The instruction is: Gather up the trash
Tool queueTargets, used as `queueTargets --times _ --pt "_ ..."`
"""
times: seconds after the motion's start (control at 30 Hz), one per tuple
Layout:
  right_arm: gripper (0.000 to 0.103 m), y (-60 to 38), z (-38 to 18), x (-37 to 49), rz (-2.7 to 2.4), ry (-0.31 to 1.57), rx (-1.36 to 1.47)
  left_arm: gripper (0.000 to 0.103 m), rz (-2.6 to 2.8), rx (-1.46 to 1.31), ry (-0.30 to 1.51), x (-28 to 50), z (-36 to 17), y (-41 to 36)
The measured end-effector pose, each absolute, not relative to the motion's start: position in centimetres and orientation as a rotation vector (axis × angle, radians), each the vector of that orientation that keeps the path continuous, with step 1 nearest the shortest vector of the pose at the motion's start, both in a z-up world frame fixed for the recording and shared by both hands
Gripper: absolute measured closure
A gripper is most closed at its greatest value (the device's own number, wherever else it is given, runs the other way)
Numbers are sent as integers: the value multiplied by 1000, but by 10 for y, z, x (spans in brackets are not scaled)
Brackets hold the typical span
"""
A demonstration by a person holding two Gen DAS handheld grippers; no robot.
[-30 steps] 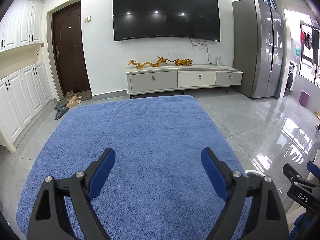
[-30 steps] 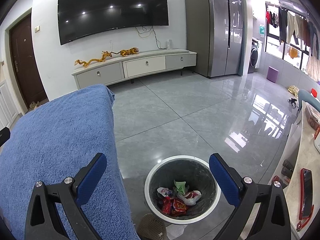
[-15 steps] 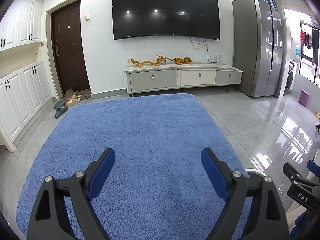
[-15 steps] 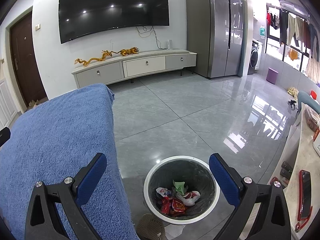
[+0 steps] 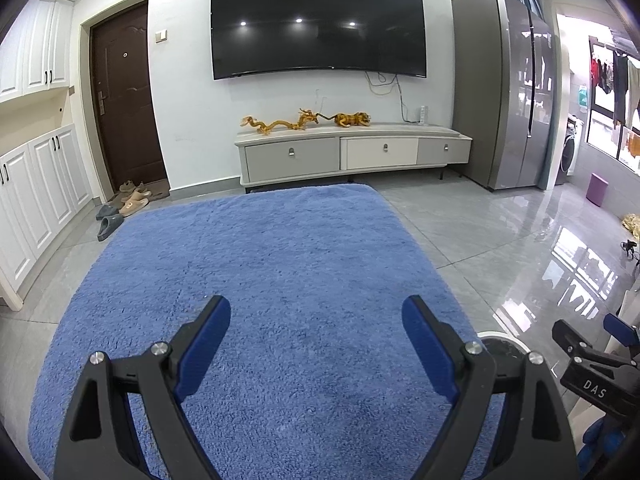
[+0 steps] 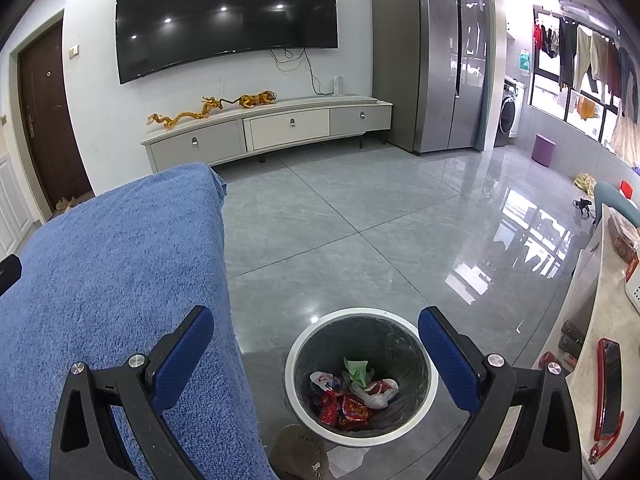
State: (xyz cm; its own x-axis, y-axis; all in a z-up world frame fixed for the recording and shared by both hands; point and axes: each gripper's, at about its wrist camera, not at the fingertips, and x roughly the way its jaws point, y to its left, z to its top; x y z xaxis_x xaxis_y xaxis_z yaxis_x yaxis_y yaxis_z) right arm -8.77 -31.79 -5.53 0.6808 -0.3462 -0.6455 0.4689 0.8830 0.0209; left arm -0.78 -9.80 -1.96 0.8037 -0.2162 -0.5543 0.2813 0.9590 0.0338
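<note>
Right wrist view: the right gripper (image 6: 316,332) hangs with its blue-padded jaws spread wide and nothing between them, above the round grey waste bin with a white rim (image 6: 296,364) at lower centre; the bin stands upright on the grey tiled floor (image 6: 360,220), mouth upward, with red snack wrappers (image 6: 346,406), a crumpled green paper (image 6: 356,368) and a clear plastic bag (image 6: 376,392) lying in a heap at its bottom, no clear long axis; the blue terry towel surface (image 6: 120,272) fills the left. Left wrist view: the left gripper (image 5: 316,320), jaws likewise wide and empty, sits over the same bare towel; the bin's rim peeks at lower right.
</note>
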Motion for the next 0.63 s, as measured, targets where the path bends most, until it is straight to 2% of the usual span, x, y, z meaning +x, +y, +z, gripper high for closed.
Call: queueTargets --times 0.63 --pt "0 -319 -55 -88 -465 684 194 15 -314 108 597 -12 -23 -103"
